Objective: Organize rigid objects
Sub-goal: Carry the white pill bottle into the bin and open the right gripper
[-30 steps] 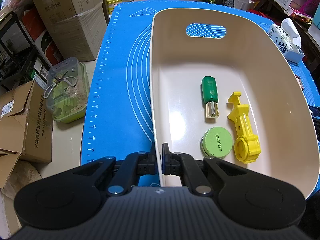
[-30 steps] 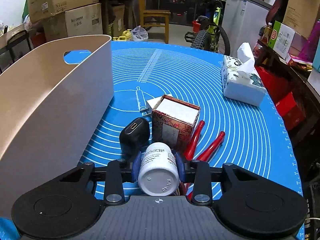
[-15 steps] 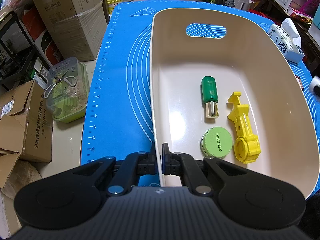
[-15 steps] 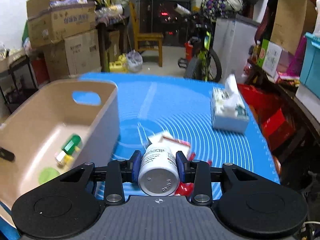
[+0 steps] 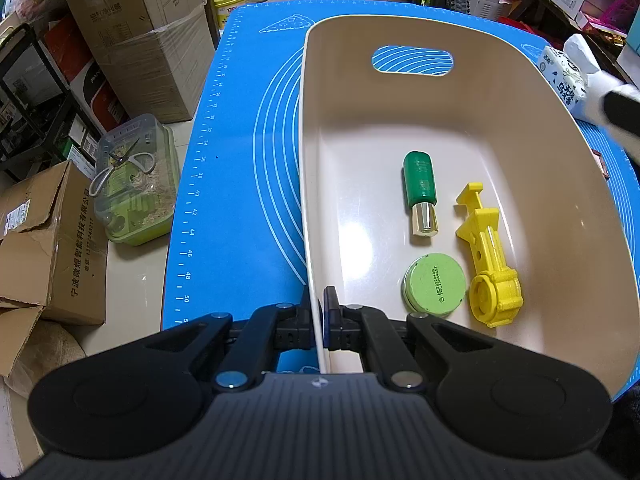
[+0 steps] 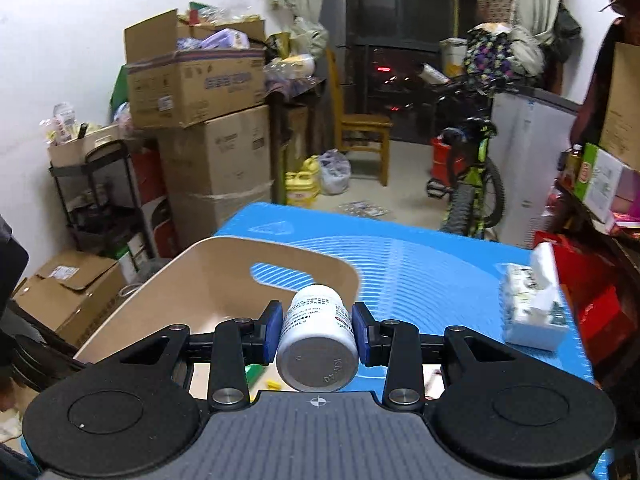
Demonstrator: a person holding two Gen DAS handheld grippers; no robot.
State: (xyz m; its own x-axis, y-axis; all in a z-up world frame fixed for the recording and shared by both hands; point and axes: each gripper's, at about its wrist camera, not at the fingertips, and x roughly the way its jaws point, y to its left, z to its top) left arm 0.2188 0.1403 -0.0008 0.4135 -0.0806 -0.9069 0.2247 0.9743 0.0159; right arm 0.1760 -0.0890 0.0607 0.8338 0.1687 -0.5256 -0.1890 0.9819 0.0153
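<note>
Two grippers working at once. Clamping, at the lower centre of the left wrist view, the left gripper, fingers pinched narrow on the near wall of the beige bin, one finger inside and one outside. Steadying that bin on the blue mat.

Gripping, at lower centre of the right wrist view, the right gripper, blue pads pressing both sides of a white pill bottle, flat base facing the camera, cap pointing away toward the middle of the frame. Hovering above the mat with the bin's rim and handle cutout just behind and to the left.

Lying further up inside the bin, right of centre in the left wrist view: a green round tin, beside it a yellow plastic part, and above them a green cylinder with a gold end. Showing at the right edge, blurred, something dark and white, probably the right gripper and bottle arriving.

Sitting toward the upper right, a tissue box on the mat.

Judging the bottle as light, stiff, smooth-walled plastic, likely to roll or slip if squeezed near the tapering cap; taking hold across the straight label section, as now, looking safest. Contents unknown, so weight uncertain.
</note>
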